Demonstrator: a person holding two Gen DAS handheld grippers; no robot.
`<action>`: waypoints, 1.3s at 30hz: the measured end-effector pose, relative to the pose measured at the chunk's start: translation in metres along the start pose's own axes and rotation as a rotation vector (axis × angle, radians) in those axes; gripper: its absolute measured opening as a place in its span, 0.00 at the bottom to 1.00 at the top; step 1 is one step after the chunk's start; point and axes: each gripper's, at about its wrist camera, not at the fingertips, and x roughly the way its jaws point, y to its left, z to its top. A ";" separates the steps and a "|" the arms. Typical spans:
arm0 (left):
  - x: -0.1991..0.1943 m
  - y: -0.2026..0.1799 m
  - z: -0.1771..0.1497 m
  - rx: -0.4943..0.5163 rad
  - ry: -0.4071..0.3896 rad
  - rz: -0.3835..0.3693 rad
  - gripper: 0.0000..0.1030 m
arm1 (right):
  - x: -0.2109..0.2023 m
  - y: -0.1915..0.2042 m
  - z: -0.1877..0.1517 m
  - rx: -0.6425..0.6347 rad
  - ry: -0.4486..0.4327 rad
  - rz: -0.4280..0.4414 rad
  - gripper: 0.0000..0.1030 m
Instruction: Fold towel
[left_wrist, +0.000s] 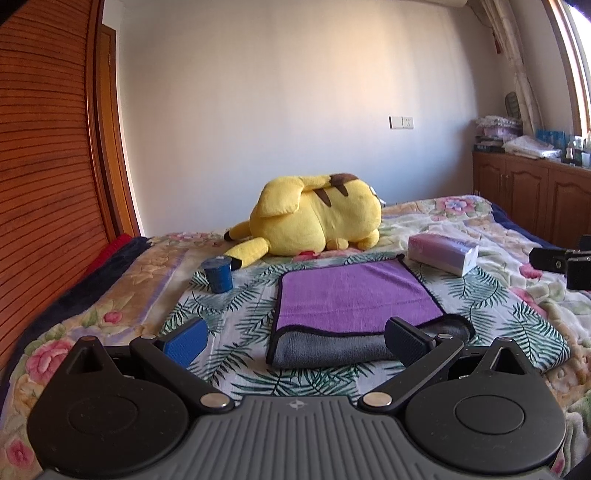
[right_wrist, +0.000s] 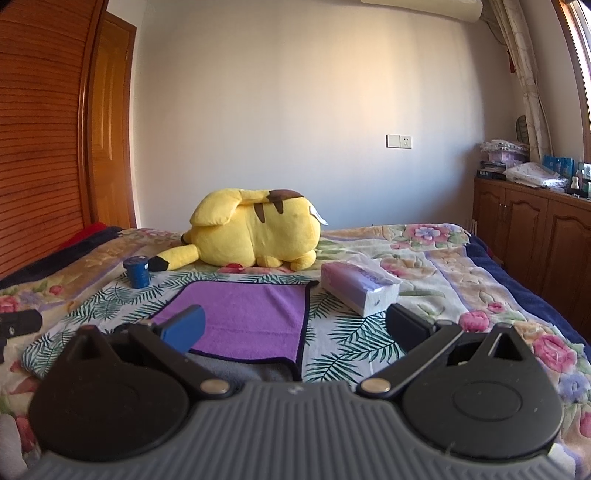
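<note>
A purple towel (left_wrist: 354, 295) with a dark edge and a grey underside lies folded on the leaf-print cloth on the bed; its grey fold faces me. It also shows in the right wrist view (right_wrist: 251, 317). My left gripper (left_wrist: 295, 341) is open and empty, just short of the towel's near edge. My right gripper (right_wrist: 295, 328) is open and empty, above the towel's near right corner. The right gripper's tip shows at the right edge of the left wrist view (left_wrist: 565, 262).
A yellow plush toy (left_wrist: 314, 221) lies behind the towel. A blue cup (left_wrist: 218, 274) stands at the left, a tissue pack (left_wrist: 443, 254) at the right. A wooden wardrobe (left_wrist: 48, 166) is at the left, low cabinets (left_wrist: 535, 195) at the right.
</note>
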 end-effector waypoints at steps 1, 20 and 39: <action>0.001 0.000 0.000 0.002 0.008 0.000 1.00 | 0.000 -0.001 0.000 0.001 0.000 0.000 1.00; 0.031 -0.011 -0.011 0.035 0.174 -0.036 1.00 | 0.018 0.014 -0.004 -0.052 0.094 0.032 1.00; 0.067 -0.013 -0.003 0.044 0.203 -0.047 1.00 | 0.054 0.019 -0.007 -0.090 0.175 0.076 1.00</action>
